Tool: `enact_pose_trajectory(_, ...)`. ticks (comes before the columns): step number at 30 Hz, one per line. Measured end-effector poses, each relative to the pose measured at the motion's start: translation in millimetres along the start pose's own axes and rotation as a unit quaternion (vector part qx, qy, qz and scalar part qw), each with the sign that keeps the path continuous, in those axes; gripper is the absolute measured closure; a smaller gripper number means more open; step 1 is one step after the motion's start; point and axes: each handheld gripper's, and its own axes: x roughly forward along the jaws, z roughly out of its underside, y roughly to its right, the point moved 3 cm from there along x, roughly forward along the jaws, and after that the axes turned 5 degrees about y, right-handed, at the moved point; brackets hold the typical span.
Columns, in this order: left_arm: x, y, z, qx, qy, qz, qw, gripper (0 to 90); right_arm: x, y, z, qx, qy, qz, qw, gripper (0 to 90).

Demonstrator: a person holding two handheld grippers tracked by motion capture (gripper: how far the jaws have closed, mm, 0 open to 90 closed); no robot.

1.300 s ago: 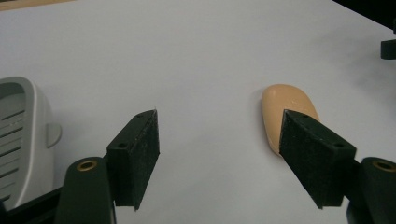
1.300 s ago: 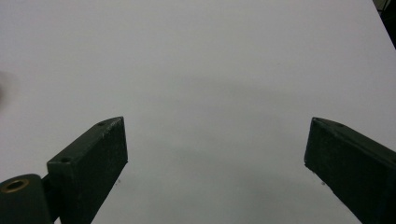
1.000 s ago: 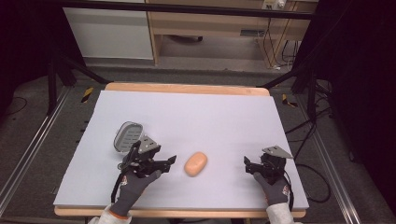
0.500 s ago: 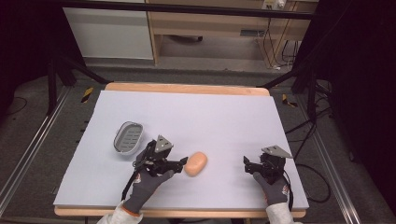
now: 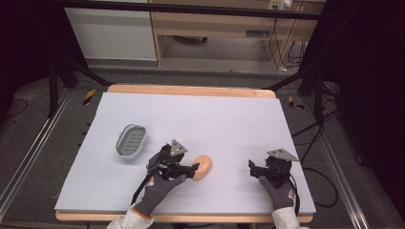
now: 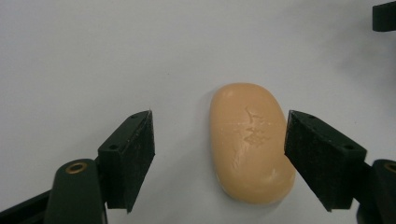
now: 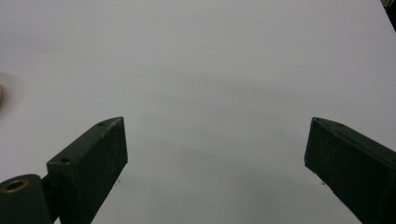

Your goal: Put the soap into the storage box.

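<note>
An orange bar of soap lies flat on the white table top, near the front. My left gripper is open at the soap's left end. In the left gripper view the soap lies between the two jaws, close to the right one and apart from the left one; my left gripper holds nothing. A grey oval soap dish sits empty to the left of that hand. My right gripper rests open at the front right, and in its own view my right gripper has bare table between its jaws.
The wooden table edge runs along the far side. Black stand legs and cables lie on the floor around the table. A cabinet stands behind.
My left gripper has moved right from beside the soap dish to the soap, and its jaws now stand around the bar. The right gripper has stayed in place.
</note>
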Motion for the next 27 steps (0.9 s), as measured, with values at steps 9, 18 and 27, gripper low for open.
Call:
enact_pose_trajectory(9,15.0,8.7,2.8,0.01,-0.018,0.007,0.9998,22.8,0.2,0.0,0.1,0.002,-0.002,0.0,1.0,6.1)
enact_pose_trajectory(18,25.4,15.1,5.3,0.017,-0.029,0.008,0.9994,21.9,0.8,-0.4,0.4,0.004,-0.004,0.001,1.0,6.0)
enact_pose_trajectory(27,35.8,20.6,8.8,0.03,-0.046,0.008,0.9985,21.8,1.2,-0.5,0.7,0.002,-0.007,0.0,1.0,6.0)
